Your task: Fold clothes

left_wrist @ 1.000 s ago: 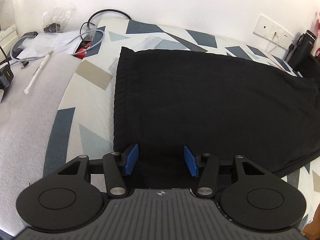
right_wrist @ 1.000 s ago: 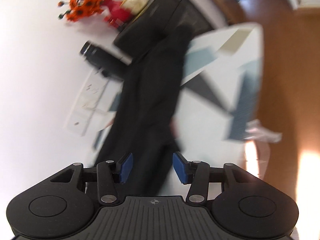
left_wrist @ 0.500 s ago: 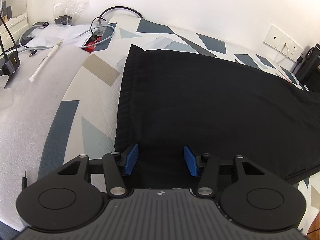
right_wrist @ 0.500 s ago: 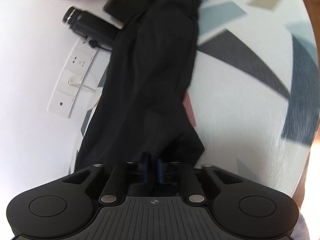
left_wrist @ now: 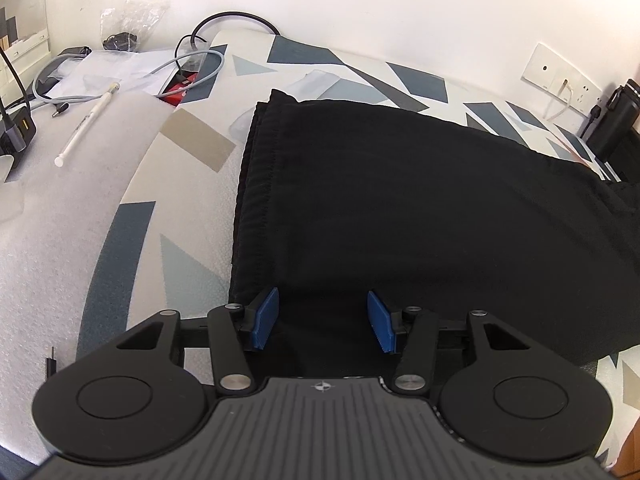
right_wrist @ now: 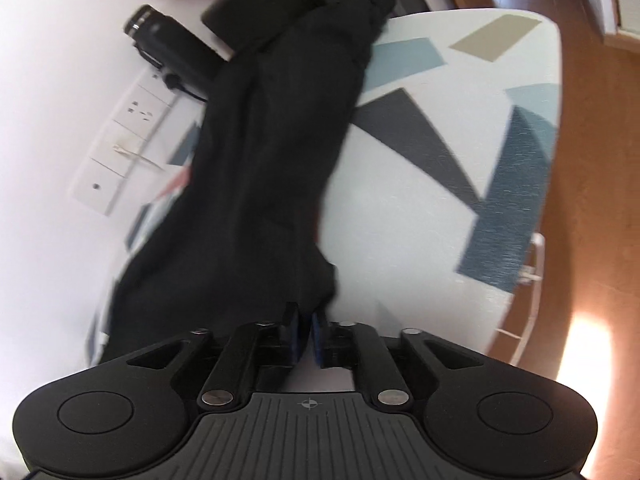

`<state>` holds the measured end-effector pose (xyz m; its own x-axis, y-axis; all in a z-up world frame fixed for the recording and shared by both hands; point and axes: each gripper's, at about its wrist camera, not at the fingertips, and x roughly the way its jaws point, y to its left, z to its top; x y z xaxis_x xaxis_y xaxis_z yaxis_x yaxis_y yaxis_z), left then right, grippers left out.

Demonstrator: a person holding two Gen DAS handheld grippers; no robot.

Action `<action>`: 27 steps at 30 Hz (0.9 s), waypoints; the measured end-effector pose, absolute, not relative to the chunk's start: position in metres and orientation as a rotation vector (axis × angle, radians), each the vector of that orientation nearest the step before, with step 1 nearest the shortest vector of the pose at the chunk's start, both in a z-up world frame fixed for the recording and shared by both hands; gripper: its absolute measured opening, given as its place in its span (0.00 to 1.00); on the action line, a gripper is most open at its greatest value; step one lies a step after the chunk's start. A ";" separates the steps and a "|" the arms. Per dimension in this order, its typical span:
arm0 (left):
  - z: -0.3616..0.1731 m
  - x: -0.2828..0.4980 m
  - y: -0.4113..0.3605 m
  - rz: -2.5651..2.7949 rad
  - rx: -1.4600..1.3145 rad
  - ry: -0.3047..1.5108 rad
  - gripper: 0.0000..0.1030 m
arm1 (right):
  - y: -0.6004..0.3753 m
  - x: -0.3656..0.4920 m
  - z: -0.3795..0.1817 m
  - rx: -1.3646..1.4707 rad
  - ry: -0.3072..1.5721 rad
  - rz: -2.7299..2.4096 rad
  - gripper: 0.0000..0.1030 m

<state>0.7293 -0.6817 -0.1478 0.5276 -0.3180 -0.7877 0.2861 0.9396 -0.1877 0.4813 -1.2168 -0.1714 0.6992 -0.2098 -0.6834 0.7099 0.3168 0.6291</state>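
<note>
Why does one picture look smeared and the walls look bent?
Right wrist view: motion blur smears the black cloth garment and white wall sockets; sun glare at the lower right. Left wrist view: sharp, evenly lit. Both views: the fisheye lens bends straight edges.

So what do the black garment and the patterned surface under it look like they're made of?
Black garment: a soft matte knit, likely cotton or fleece; its ribbed, gathered band along the left edge suggests an elastic waistband. Patterned surface: looks like a smooth, faintly sheened sheet printed with grey, blue and tan shapes; whether fabric or foam is unclear.
</note>
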 end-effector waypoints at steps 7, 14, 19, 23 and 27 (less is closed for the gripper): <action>-0.138 0.720 -0.702 -0.263 0.008 0.907 0.49 | -1.249 0.444 -0.141 1.102 0.427 -0.706 0.24; -0.117 0.725 -0.774 -0.338 -0.063 0.857 0.50 | -1.336 0.449 -0.105 1.029 0.336 -0.733 0.41; -0.129 0.721 -0.842 -0.359 0.011 0.913 0.56 | -1.411 0.489 -0.120 0.999 0.368 -0.774 0.52; -0.142 0.716 -0.870 -0.268 0.067 0.918 0.59 | -1.461 0.520 -0.143 0.984 0.389 -0.862 0.65; -0.143 0.717 -0.881 -0.219 0.089 0.932 0.63 | -1.496 0.549 -0.166 1.009 0.414 -0.812 0.58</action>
